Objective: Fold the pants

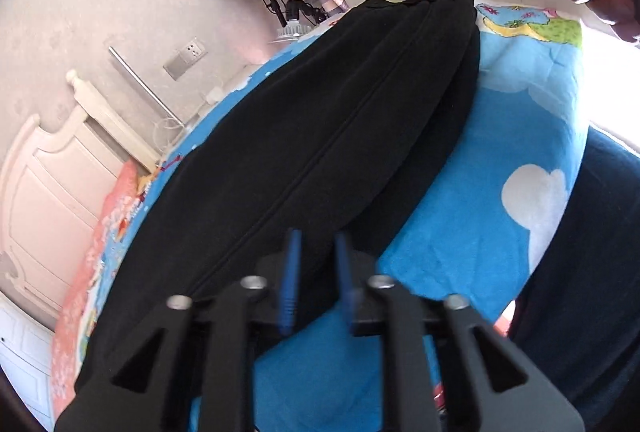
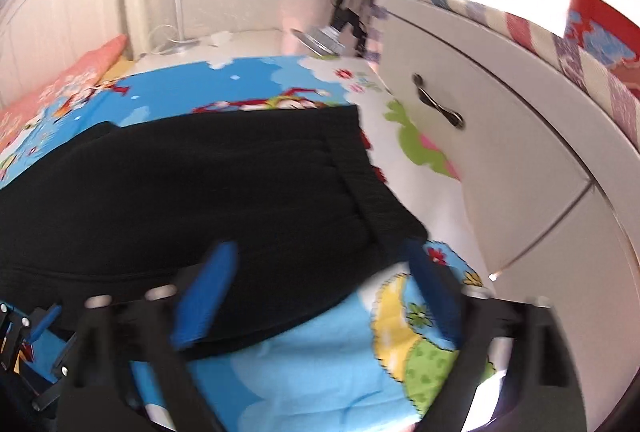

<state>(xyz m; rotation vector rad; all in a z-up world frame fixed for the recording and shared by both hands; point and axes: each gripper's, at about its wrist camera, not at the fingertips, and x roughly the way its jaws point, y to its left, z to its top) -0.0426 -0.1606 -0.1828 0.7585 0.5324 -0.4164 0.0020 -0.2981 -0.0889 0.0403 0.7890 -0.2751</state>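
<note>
The black pants (image 1: 304, 135) lie folded lengthwise, leg on leg, ahead of the left gripper (image 1: 316, 264), whose jaws have closed on the near hem, while the right gripper (image 2: 320, 292) stands wide open over the waistband (image 2: 368, 183), holding nothing, so the crosswise folds appear still to come.

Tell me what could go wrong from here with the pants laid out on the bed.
1. The left gripper looks nearly shut at the edge of the black pants; it may pinch only one layer, or the sheet too.
2. The right gripper is wide open over the waistband, holding nothing, so that end could drag or bunch if the left pulls.
</note>
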